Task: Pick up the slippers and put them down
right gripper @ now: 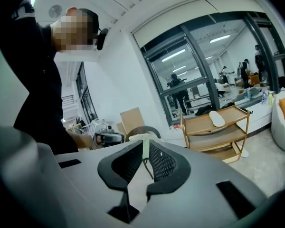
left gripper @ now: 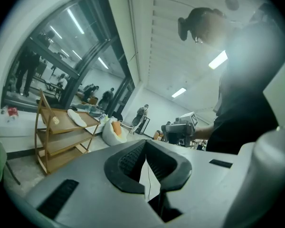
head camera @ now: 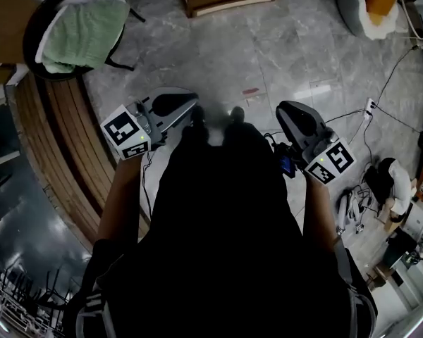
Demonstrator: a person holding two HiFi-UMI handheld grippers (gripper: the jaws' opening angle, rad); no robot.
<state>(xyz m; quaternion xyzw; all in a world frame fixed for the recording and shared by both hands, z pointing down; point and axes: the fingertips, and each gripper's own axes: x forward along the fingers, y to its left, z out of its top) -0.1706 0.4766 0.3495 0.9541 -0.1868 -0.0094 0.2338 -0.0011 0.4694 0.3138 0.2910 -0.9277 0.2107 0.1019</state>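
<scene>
grey marbled floor (head camera: 268, 55) fills the head view, though the person's (head camera: 225, 224) dark torso blocks the lower half of it. left tongs (left gripper: 146, 142) are closed tip to tip with nothing between them. right tongs (right gripper: 146, 144) are closed down to a sliver and are also empty (the pale green seen through that sliver is the towel (right gripper: 139, 137) on a chair behind). both are held well apart from the wooden rack (right gripper: 237, 127). one white slipper (right gripper: 217, 118) lies on the rack's top shelf. in the head view the rack is cut off by the top edge, and that slipper cannot be seen there. a small white shape (right gripper: 245, 152) on the floor at the rack's foot is too small to identify. a white beanbag (head camera: 356, 9) holding an orange cushion sits near the rack.
</scene>
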